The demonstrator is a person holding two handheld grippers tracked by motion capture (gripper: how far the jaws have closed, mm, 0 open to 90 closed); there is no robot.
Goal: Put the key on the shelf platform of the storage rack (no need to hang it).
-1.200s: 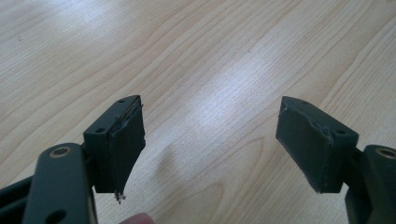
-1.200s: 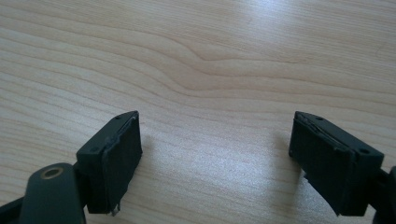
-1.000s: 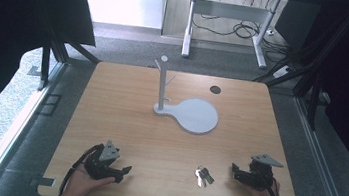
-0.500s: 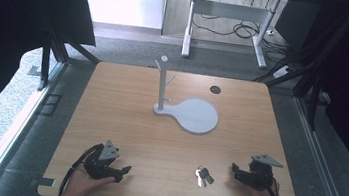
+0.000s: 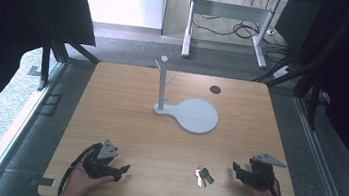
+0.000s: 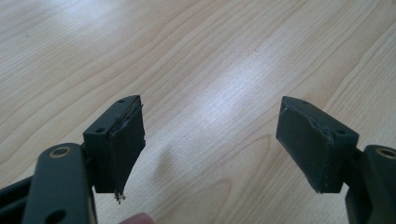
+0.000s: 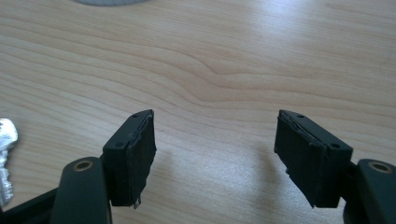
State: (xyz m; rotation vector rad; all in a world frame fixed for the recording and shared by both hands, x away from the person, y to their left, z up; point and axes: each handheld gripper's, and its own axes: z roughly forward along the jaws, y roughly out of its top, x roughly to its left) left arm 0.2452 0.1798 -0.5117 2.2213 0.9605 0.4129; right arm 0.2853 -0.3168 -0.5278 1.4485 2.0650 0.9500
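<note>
**Both grippers resting wide at the near edge, keys between them**

Starting at the near-left corner of the tabletop [image 5: 126, 102], I saw my left gripper [image 5: 122, 168] lying low on the wood, held from below by the left hand [image 5: 82, 182]. In the left gripper view its jaws stood spread wide apart with nothing but bare wood grain between them, so it was released and empty.

Further along the near edge, right of centre, a small bunch of keys [image 5: 203, 175] lay flat on the wood, apart from both grippers but nearer the right one. In the right gripper view a silvery key [image 7: 6, 158] showed at the left border.

Toward the middle of the tabletop stood a grey stand [image 5: 165, 84], its upright post carrying short pegs, on a flat round base plate [image 5: 198, 116]. A dark round spot [image 5: 215, 89] sat near the far edge.

At the near-right corner my right gripper [image 5: 237, 170] rested, jaws likewise gaping wide over bare wood, grasping nothing.
</note>
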